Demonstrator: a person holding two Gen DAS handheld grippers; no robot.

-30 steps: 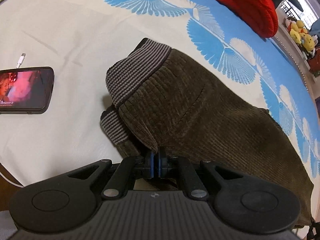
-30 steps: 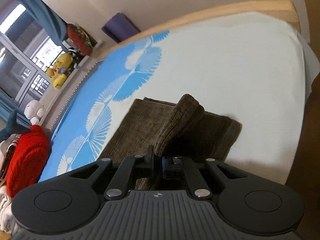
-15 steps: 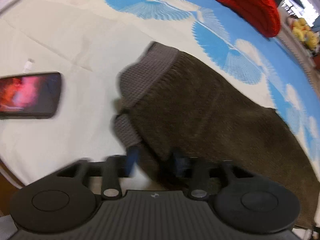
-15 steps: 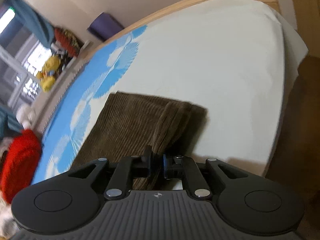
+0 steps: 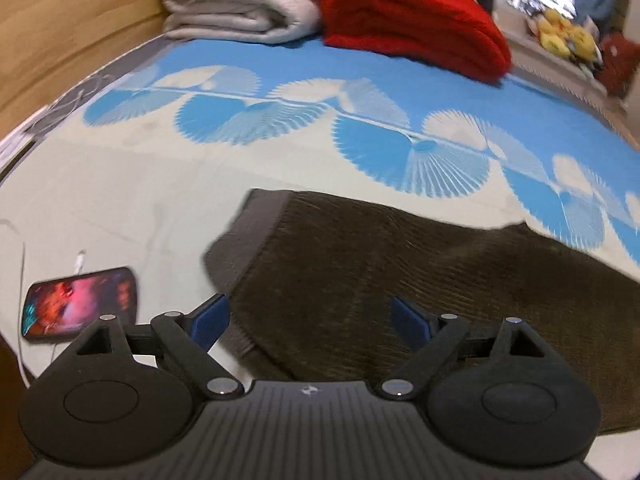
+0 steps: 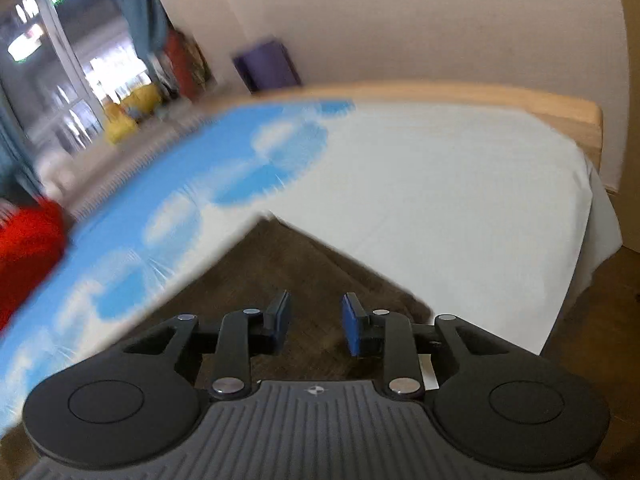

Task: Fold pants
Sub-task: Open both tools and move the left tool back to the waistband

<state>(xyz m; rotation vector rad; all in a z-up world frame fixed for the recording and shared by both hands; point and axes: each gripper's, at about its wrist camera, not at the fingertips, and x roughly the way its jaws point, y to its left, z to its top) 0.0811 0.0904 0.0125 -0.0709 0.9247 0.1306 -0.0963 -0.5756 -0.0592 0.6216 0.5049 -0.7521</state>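
The brown corduroy pants (image 5: 400, 272) lie flat on the bed, with the grey ribbed waistband (image 5: 244, 240) at the left end. My left gripper (image 5: 310, 320) is open wide and empty, just above the near edge of the pants by the waistband. In the right wrist view the other end of the pants (image 6: 304, 276) lies flat with a corner pointing away. My right gripper (image 6: 314, 328) is open and empty, just above that end.
A lit phone (image 5: 80, 304) with a white cable lies left of the waistband. A red blanket (image 5: 416, 28) and folded white bedding (image 5: 240, 0) sit at the far side. The bed's wooden edge (image 6: 520, 104) and the sheet's right edge (image 6: 592, 232) border the floor.
Both grippers were shut on lifted folds of the pants; both have opened and let go. The pants have dropped flat and both grippers have pulled back and up.
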